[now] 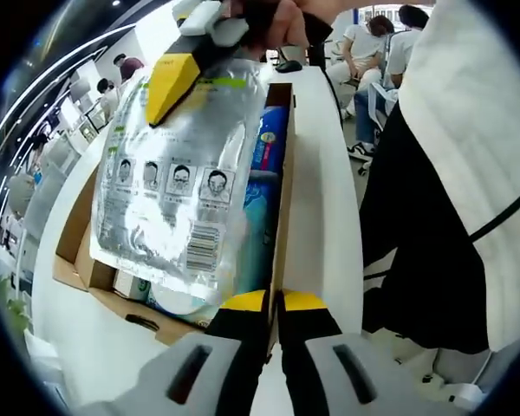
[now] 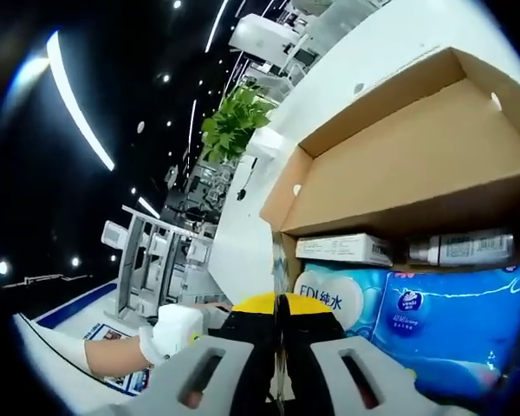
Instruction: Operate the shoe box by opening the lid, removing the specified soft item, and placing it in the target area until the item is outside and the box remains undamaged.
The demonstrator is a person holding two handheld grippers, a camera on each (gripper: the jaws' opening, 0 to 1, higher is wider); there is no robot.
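Observation:
An open cardboard shoe box [image 1: 283,204] lies on a white table [image 1: 322,182]. Above it hangs a clear plastic bag of face masks [image 1: 173,195]. The right gripper [image 1: 169,87] comes in from the top and is shut on the bag's upper edge. My left gripper [image 1: 276,302] is shut on the box's near wall. In the right gripper view the right gripper [image 2: 277,305] is shut with a thin edge between its jaws. Below it the box lid [image 2: 416,147] stands folded open. Blue tissue packs [image 2: 451,329] lie inside the box.
A white carton [image 2: 342,249] and a small bottle [image 2: 464,249] lie in the box beside the tissues. A person in black trousers [image 1: 442,251] stands close to the table's right edge. A gloved hand [image 2: 169,334] and a plant [image 2: 234,121] are off to the side.

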